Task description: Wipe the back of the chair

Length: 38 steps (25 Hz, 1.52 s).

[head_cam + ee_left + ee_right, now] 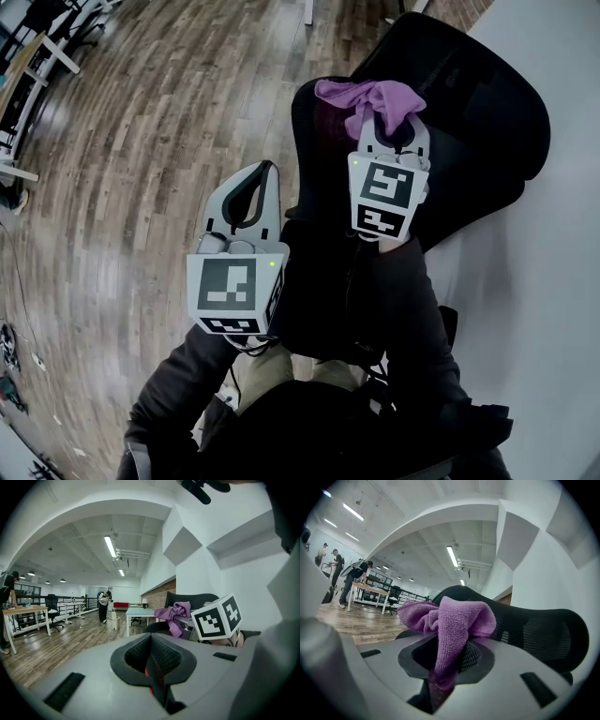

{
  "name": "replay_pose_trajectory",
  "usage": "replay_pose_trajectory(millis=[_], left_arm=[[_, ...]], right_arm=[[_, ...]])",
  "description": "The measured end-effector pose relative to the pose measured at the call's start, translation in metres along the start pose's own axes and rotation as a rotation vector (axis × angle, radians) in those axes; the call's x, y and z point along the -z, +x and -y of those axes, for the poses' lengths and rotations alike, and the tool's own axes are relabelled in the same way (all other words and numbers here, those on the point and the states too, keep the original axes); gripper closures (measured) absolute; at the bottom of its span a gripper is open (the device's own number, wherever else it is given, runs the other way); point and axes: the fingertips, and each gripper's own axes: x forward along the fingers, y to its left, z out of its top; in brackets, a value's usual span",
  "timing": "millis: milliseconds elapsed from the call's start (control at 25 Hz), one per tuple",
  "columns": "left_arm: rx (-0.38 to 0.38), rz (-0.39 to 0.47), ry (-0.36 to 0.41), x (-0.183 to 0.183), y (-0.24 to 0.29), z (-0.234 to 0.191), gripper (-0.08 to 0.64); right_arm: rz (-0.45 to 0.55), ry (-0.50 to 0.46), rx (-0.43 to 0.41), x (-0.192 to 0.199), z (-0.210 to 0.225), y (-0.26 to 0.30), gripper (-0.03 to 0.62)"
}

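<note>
The right gripper (392,131) is clenched on a purple cloth (370,97), and the cloth sits bunched right up at the chair (469,122), over the dark upper edge of its back. From the right gripper view the mesh back fills the space just behind the wad, though I can't tell whether cloth and mesh actually touch. The left gripper (251,187) hangs off to the floor side of the chair, clear of it, jaws pressed together with nothing between them.

What worries me is the grip. Only one fold of the cloth runs down between the jaws; the rest flops loose over the top. Dragged hard across mesh, that fold could work itself free and the cloth would drop behind the chair. And because it's balled up rather than spread, the hard jaw tips may well rub the mesh before much cloth does. An office chair like this is also liable to swivel away under a sideways push — nothing is bracing it, since the left gripper is idle beside it.

Counting up: one chair being worked on, one cloth, two grippers. Away from the chair, across the wood floor (141,141), there are a few desks and several people standing — too small to count surely.
</note>
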Motion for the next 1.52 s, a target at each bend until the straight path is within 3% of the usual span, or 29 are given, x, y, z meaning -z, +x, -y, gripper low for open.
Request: replay_pose_trajectory(millis=[1160, 1280, 1520], left_arm=[[-0.05, 0.024, -0.034, 0.005, -0.031, -0.053, 0.551], [-0.056, 0.03, -0.037, -0.001, -0.038, -0.059, 0.551], [-0.127, 0.064, -0.027, -0.025, -0.067, -0.085, 0.551]], right_arm=[[-0.004, -0.024, -0.022, -0.021, -0.052, 0.009, 0.511], [0.017, -0.056, -0.089, -0.038, -0.081, 0.01, 0.511], [0.149, -0.044, -0.16, -0.113, -0.115, 0.008, 0.511]])
